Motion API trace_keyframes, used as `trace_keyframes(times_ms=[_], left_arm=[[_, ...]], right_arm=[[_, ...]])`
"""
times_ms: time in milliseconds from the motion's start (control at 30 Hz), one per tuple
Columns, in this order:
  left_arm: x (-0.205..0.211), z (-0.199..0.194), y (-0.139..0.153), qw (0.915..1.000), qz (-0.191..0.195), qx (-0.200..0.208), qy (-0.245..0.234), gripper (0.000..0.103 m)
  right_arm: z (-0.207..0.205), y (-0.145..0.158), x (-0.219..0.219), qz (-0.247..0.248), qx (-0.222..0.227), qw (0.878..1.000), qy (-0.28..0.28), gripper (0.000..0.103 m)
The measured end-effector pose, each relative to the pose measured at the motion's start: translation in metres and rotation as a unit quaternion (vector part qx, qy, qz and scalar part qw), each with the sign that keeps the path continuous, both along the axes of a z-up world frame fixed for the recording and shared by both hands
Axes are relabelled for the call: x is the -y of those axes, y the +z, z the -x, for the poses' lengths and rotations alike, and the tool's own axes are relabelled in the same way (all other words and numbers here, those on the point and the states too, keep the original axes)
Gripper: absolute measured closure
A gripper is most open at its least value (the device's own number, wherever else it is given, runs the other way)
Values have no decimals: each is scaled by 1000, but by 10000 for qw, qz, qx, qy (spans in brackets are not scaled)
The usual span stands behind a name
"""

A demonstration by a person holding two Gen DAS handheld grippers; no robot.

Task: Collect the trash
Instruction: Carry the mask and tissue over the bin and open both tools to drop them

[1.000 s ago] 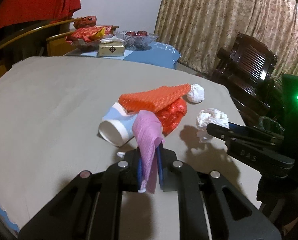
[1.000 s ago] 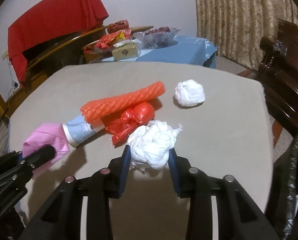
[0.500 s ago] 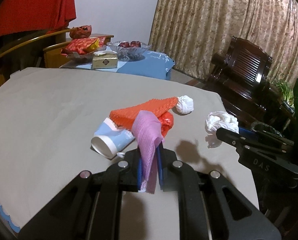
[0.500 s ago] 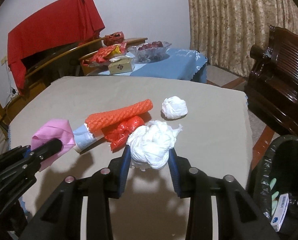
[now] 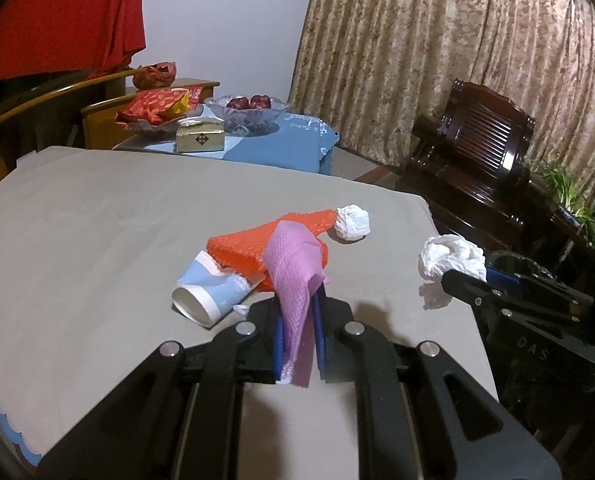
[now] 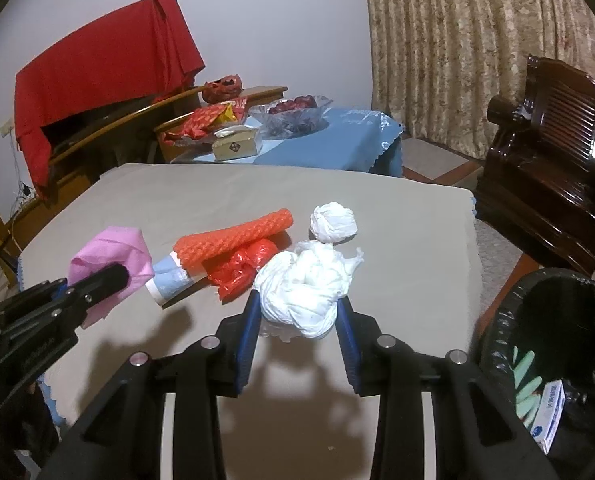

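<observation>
My left gripper (image 5: 298, 312) is shut on a pink foam net sleeve (image 5: 295, 264), held above the grey table (image 5: 97, 216). My right gripper (image 6: 299, 312) is shut on a crumpled white plastic wad (image 6: 307, 284), also lifted off the table. On the table lie an orange foam net tube (image 6: 233, 238), a crumpled red plastic bag (image 6: 243, 266), a tipped blue-and-white paper cup (image 5: 205, 290) and a small white wad (image 6: 333, 222). A black-lined trash bin (image 6: 545, 344) stands at the lower right of the right wrist view, with a small box inside.
Behind the grey table is a blue-clothed table (image 6: 329, 136) with a glass fruit bowl (image 6: 293, 114), a gold box (image 6: 235, 144) and snack packets. A dark wooden armchair (image 6: 553, 148) stands to the right. A red cloth (image 6: 105, 60) hangs over a wooden frame at left.
Both grippers have risen and drawn back from the trash pile, each keeping its load. The black bin has come into the right wrist view.
</observation>
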State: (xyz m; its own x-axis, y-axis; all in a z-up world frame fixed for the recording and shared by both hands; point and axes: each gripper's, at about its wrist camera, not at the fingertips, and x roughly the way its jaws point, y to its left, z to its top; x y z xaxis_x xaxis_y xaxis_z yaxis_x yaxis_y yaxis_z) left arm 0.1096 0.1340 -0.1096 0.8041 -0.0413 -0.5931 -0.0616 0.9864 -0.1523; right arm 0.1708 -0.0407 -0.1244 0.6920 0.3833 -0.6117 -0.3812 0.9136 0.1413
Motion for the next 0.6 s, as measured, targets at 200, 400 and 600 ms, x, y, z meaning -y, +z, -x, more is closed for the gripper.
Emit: trace_keyframes(times_ms=[200, 400, 600], left_arm=[[14, 3, 5, 9999, 4, 39, -159, 92], [39, 5, 12, 9989, -31, 116, -456, 92], [70, -1, 16, 9967, -37, 171, -793, 92]], right_arm=[[11, 5, 22, -57, 48, 9998, -201, 66], [22, 12, 47, -17, 150, 9987, -482, 67], [30, 19, 79, -45, 232, 9965, -797, 66]])
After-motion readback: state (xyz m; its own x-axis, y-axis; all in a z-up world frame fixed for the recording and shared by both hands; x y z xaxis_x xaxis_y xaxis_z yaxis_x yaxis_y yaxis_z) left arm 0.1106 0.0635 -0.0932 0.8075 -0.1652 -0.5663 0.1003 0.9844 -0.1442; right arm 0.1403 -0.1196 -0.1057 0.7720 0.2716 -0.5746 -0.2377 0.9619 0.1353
